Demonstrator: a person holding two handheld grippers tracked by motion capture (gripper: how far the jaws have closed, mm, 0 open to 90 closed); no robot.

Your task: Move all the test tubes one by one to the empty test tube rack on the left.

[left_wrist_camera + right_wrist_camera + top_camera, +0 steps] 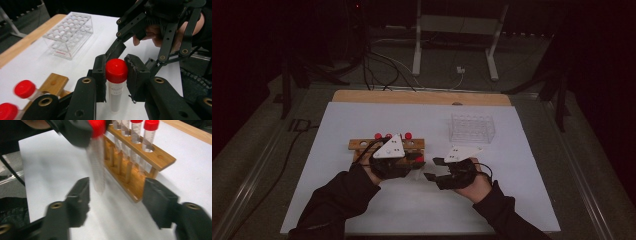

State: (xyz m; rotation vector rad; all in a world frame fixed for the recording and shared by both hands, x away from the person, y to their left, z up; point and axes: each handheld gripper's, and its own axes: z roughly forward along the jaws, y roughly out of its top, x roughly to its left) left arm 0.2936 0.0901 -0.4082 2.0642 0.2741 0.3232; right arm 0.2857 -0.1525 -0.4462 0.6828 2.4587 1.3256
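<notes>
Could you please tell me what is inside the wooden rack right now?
The wooden rack holds red-capped tubes standing upright in its holes; three caps show in the high view. The left gripper covers part of the rack there.

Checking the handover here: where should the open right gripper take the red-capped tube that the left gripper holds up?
On the bare clear shaft of the tube, from the side, below the left gripper, whose pads clamp the red cap. The shaft hangs free and roughly upright, and the right gripper stands open.
</notes>
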